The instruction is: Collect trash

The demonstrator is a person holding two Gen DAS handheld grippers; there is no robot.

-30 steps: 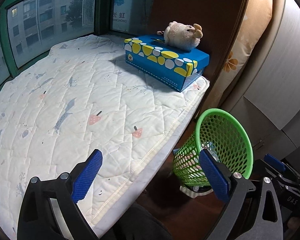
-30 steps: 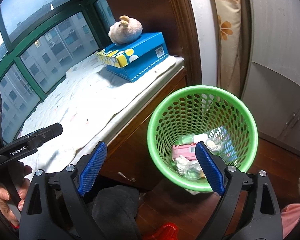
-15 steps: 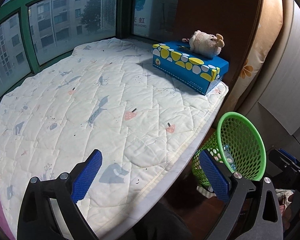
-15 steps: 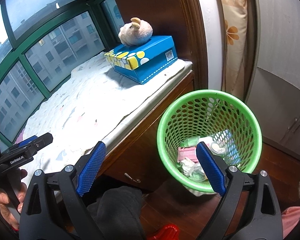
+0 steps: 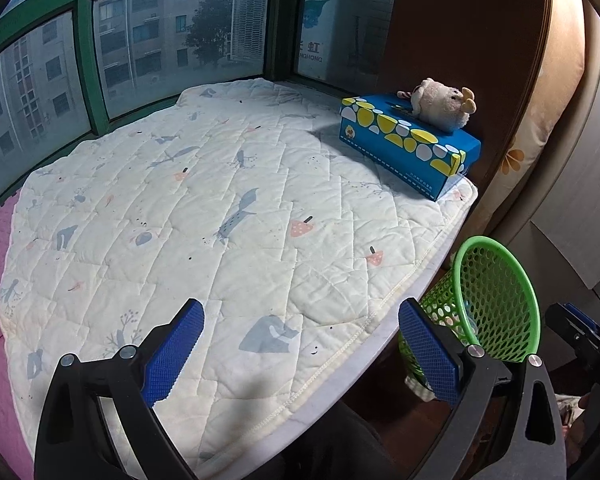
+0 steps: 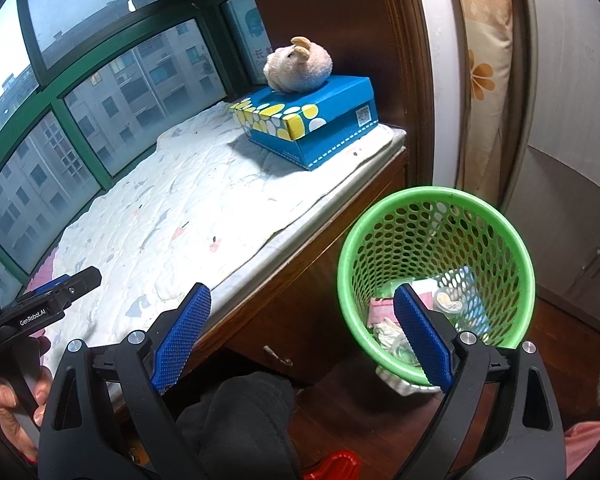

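Looking along the left gripper (image 5: 300, 354), the left wrist view shows its two blue-padded fingers spread wide with nothing between them, low in the frame over one quilted white mat (image 5: 204, 216) that fills the centre. One blue tissue box (image 5: 412, 150) with yellow and white spots sits on the mat at the upper right, and one plush toy (image 5: 440, 105) lies on top of it. One green mesh wastebasket (image 5: 496, 300) stands off the mat's edge at the lower right, partly hidden behind the right-hand finger; its contents cannot be made out here. Green-framed windows (image 5: 84, 60) run across the top.

In the right wrist view, the right gripper (image 6: 302, 336) is also spread apart and empty, its two blue pads low in the frame. The wastebasket (image 6: 436, 216) stands on the wooden floor at centre right, just beside the dark wooden bench front (image 6: 300, 292). Inside at the bottom lies the collected trash (image 6: 428, 304): one pink packet, crumpled clear wrappers, a small round lid and a blue-and-white pack, partly covered by the right-hand pad. The tissue box (image 6: 316, 124) and plush toy (image 6: 300, 66) appear at upper centre. At the left edge, a hand (image 6: 16, 408) grips the other gripper's black handle.
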